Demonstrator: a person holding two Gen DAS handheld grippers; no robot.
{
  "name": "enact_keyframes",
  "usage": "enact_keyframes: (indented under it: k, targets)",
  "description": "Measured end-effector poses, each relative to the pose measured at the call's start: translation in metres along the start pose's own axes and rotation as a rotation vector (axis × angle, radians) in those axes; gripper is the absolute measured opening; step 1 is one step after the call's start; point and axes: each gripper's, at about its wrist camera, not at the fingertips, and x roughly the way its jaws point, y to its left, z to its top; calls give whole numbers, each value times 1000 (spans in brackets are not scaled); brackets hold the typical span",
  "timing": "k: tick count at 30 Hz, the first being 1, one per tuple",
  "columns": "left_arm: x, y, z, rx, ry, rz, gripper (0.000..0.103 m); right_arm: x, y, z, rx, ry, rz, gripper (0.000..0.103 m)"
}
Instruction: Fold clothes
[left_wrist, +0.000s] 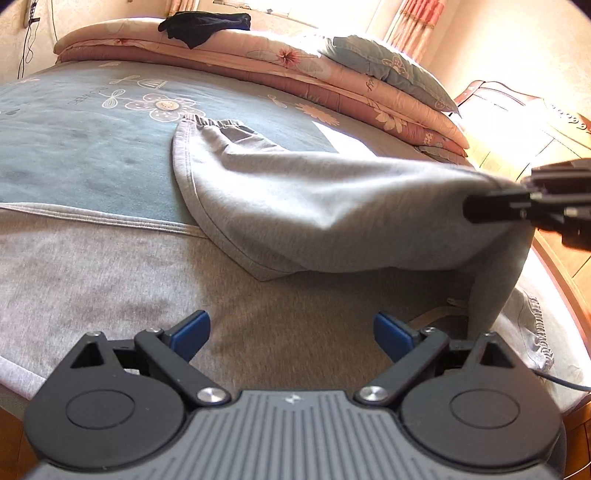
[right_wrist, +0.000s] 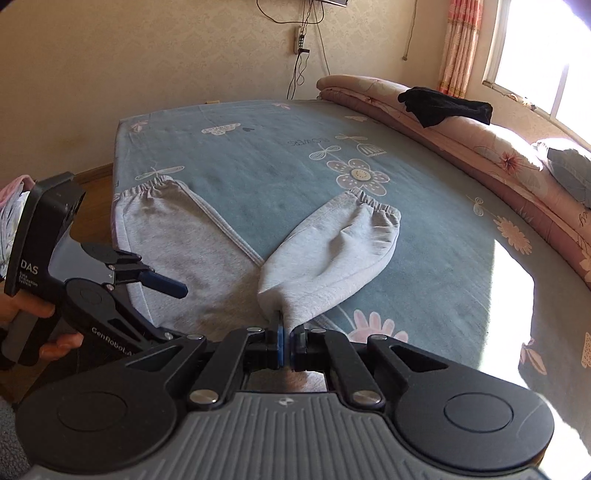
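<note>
We are working over a bed (right_wrist: 229, 147) covered in a blue-grey sheet printed with pale flowers, dragonflies and the upside-down word "FLOWERS", filling the middle of the right wrist view. Folded pink floral quilts (right_wrist: 480, 140) are lying along the upper right edge, with a black garment (right_wrist: 443, 105) draped on top and a blue-grey pillow (right_wrist: 572, 173) at the far right. Beige patterned walls, dangling cables and a sunlit window with pink curtains are closing in the room.

The grey sweatpants (right_wrist: 177, 236) are lying at the centre of the frame, soft fleecy knit with gathered elastic cuffs, their legs spreading in a V. Our right gripper (right_wrist: 286, 341) is pinching the fabric at the near end of the right-hand leg, blue pads clenched on it and lifting it off the sheet.

Our left gripper (left_wrist: 291, 332) is hanging released over the flat grey cloth at the bottom of its view, blue pads wide apart. At the left of the right wrist view its black housing is reading "DAS" and "GenRobot".
</note>
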Motion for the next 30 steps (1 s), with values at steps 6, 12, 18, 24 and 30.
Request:
enact_keyframes:
  k: [6,12,18,24,30]
  targets:
    - [-21,27,3,-60,-26,82,95,42,34,-39,14,116,96,5]
    - [-33,34,10,-68,-57,107,95,69,60,-60,32,125,121,5]
    - [-27,19,11,-25,-41,78,95,50,61,-76,101,98,85,21]
    - [-15,-3,6,19,4,40,95,17,57,-96,210,40,28,33]
    - [-2,-44,5,111,30,-15,95,-60,14,-151,544,-50,-143,44]
